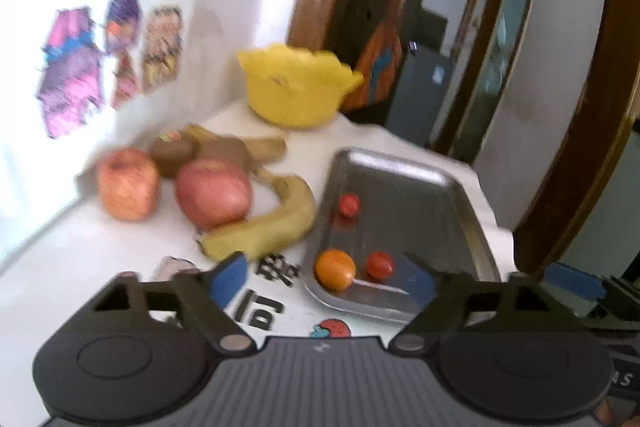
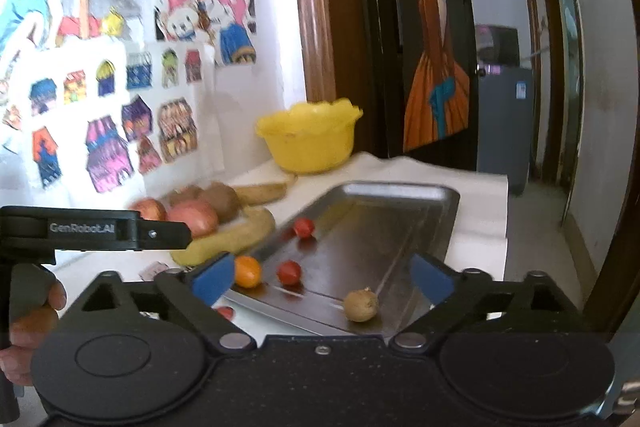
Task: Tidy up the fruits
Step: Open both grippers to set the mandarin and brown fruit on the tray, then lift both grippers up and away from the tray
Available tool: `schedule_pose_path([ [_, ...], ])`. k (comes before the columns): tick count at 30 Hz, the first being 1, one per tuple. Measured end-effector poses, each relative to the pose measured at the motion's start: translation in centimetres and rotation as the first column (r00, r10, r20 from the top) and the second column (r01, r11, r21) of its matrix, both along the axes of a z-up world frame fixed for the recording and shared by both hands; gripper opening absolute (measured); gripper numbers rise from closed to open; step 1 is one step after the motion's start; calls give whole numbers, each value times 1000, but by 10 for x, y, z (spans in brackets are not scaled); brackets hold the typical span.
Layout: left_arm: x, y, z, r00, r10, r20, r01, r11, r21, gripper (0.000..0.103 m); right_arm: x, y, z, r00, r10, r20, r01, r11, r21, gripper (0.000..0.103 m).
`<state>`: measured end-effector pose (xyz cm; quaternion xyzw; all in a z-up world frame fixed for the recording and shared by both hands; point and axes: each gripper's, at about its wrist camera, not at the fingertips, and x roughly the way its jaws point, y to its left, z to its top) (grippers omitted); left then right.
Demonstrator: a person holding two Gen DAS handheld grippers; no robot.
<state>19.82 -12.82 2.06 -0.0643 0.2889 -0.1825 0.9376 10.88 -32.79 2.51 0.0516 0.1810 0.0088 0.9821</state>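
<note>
I see my left hand-held gripper (image 1: 326, 277) with its blue-padded jaws spread apart and nothing between them, poised over the near end of the shallow rectangular steel tray (image 1: 472, 203) on the white desk (image 1: 60, 267). My right hand-held gripper (image 2: 322, 279) is likewise spread wide and empty above the same tray. In the tray lie a small orange tomato (image 2: 247, 271), two small red tomatoes (image 2: 289, 272) (image 2: 303, 227) and a small brown round fruit (image 2: 361, 305). Left of the tray, on the desk, sit two red apples (image 1: 212, 193) (image 1: 127, 183), a yellow banana (image 1: 264, 227) and brown kiwis (image 1: 172, 153). A yellow plastic bowl (image 1: 294, 87) stands beyond them.
</note>
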Motion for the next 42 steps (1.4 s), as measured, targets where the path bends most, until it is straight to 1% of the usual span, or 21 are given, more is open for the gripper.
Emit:
schedule_pose_path([
  [2,-10,10,10,1000,15,28,-15,1000,-5,98,-10,8,8,1000,-1,17,1,1000,1,102],
  [6,-33,34,29,995,50,84,-49,999,-12,103,-32,27,21,998,2,55,-2,1000,-10,102],
  [10,-56,61,42,988,87,128,-85,996,-21,102,-54,47,33,997,5,76,-4,1000,-13,102],
  [15,-82,94,52,978,127,163,-127,992,-12,103,-80,75,47,998,1,70,0,1000,-17,102],
  [19,-105,117,56,971,154,186,-161,987,24,103,-100,99,58,997,33,71,-32,999,-9,102],
  [23,-124,140,61,965,178,195,-200,975,99,103,-112,132,69,993,103,62,-99,993,-62,102],
  [26,-138,155,66,961,190,202,-220,965,140,103,-117,152,74,987,151,63,-145,985,-90,102],
  [29,-150,166,70,956,202,213,-240,955,172,103,-117,165,79,979,197,58,-191,977,-97,102],
  [31,-158,171,72,949,222,222,-268,941,207,103,-114,170,82,974,221,48,-215,971,-100,102],
  [33,-163,174,73,946,225,231,-278,932,232,103,-108,173,91,967,250,39,-245,964,-103,102],
  [34,-166,175,76,946,222,238,-279,929,243,103,-104,173,99,963,267,38,-262,960,-102,102],
  [36,-168,177,83,945,214,247,-278,924,263,103,-95,174,125,948,316,46,-310,945,-98,102],
  [38,-169,178,95,941,199,273,-277,917,287,103,-84,170,154,932,352,84,-344,934,-94,102],
  [40,-170,176,112,932,188,308,-283,911,300,103,-72,167,187,927,359,113,-349,932,-97,102],
  [42,-169,174,131,922,173,346,-282,913,296,103,-58,162,217,920,364,142,-356,931,-83,102],
])
